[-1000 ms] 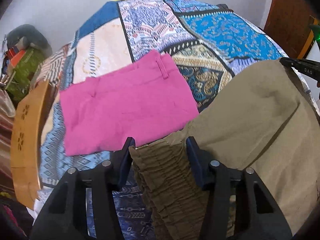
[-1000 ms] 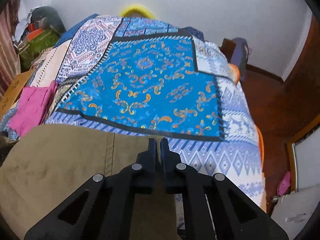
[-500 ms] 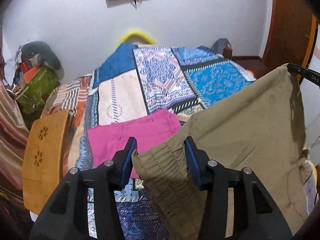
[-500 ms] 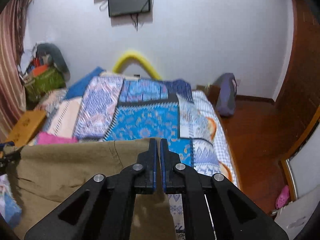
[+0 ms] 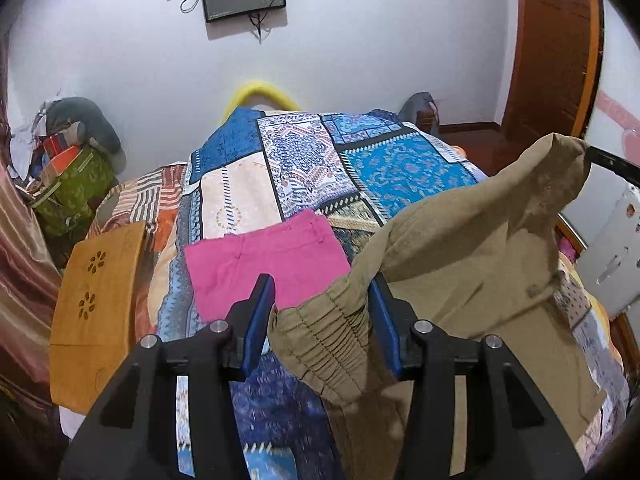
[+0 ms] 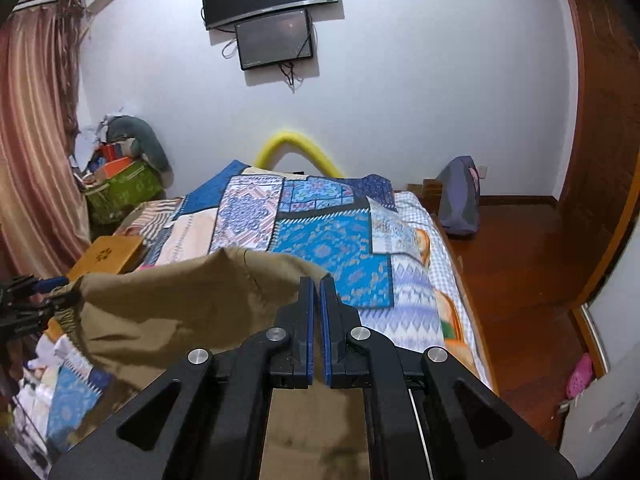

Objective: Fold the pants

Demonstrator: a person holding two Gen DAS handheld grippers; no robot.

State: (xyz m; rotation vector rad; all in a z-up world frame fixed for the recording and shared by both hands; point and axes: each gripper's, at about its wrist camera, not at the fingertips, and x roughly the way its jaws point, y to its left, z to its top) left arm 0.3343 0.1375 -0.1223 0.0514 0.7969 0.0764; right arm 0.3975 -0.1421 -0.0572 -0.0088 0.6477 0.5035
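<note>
Khaki pants hang in the air over the patchwork bed, stretched between both grippers. My left gripper is shut on the gathered elastic waistband, which fills the gap between its blue pads. My right gripper is shut on the other edge of the khaki pants, jaws nearly touching. The right gripper's tip shows at the cloth's far corner in the left wrist view. The left gripper shows at the left edge in the right wrist view. Folded pink pants lie flat on the bed.
An orange wooden board leans at the bed's left side beside a green bag and piled clutter. Two screens hang on the far wall. A grey backpack stands on the wooden floor to the right of the bed.
Both grippers have risen with the khaki pants, lifting the cloth off the bed. Both views have tilted up, so the wall and screens now show.
</note>
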